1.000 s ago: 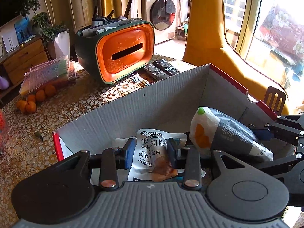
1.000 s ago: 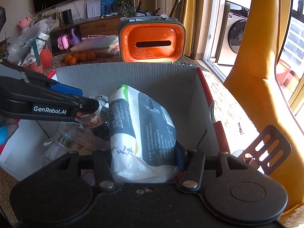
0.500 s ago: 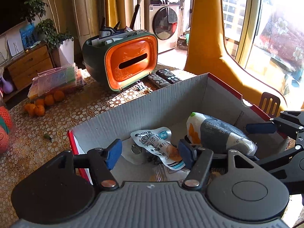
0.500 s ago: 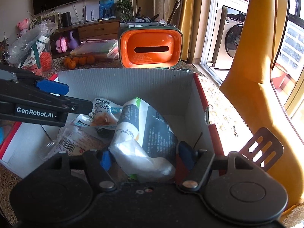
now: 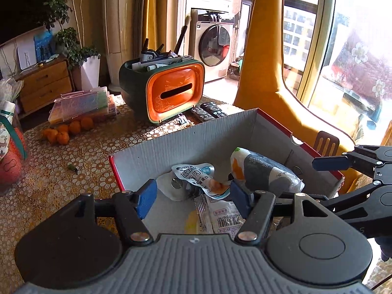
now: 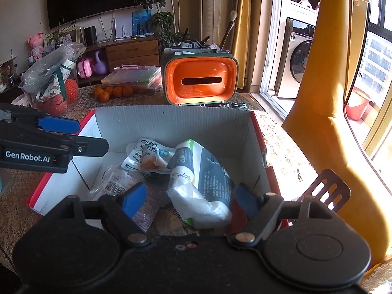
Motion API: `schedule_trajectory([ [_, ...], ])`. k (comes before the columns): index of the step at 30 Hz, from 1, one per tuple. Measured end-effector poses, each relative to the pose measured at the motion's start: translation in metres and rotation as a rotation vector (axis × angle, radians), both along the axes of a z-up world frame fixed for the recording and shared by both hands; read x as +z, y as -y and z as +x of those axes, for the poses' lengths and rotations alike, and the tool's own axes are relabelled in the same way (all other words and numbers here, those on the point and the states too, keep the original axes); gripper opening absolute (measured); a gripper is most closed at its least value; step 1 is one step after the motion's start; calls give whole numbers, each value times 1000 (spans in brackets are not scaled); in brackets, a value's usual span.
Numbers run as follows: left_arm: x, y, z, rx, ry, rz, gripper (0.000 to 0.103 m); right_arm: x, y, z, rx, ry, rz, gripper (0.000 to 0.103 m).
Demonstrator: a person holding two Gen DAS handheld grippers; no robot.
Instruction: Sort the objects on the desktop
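**Drop done, next pick pending**

With both snack packs lying in the box (image 5: pixel 196 137), you're at the tail of a put-away step. L gripper (image 5: pixel 193 196) is open w/ nothing between its pads; the pouch (image 5: pixel 196 174) sits on the box floor beyond them. R gripper (image 6: pixel 188 198) has jaws opening; the bag (image 6: pixel 203 178) lies between the pads but they don't press on it, so it's released and rests on the other wrappers, near the box's right wall.

Next, I'd judge: lift both clear of the box rim, then pick another loose item. Candidates on the table (image 5: pixel 61 183): remotes (image 5: pixel 208 111) by the orange organizer (image 5: pixel 171 95), oranges (image 5: pixel 66 129), spatula (image 6: pixel 325 188) just outside the box. Remotes lie flat and close together, so approach low and take one at a time.
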State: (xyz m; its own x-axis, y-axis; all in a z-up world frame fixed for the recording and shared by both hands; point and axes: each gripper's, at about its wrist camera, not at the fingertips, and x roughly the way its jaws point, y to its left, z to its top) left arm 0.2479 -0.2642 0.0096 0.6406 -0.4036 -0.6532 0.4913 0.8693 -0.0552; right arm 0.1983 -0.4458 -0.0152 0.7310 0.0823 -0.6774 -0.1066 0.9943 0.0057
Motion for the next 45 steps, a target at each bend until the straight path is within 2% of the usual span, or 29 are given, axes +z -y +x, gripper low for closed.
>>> schedule_trajectory([
  [11, 10, -25, -34, 20, 9, -50, 66, 20, -14, -30, 47, 71, 41, 82],
  [14, 12, -32, -44, 29, 15, -65, 78, 23, -14, -37, 49, 89, 60, 82],
  [18, 14, -38, -55, 40, 23, -74, 79, 24, -15, -44, 52, 100, 81, 83],
  [27, 18, -50, -76, 49, 41, -92, 91, 27, -23, -60, 62, 145, 88, 90],
  [29, 18, -53, -81, 53, 45, -99, 101, 27, -26, -66, 66, 160, 93, 91],
  [30, 19, -55, -84, 55, 49, -100, 103, 28, -26, -68, 66, 168, 94, 95],
  [33, 19, -60, -92, 59, 61, -95, 103, 29, -27, -77, 70, 200, 113, 102],
  [45, 13, -71, -116, 77, 59, -69, 103, 28, -32, -104, 58, 220, 108, 103],
])
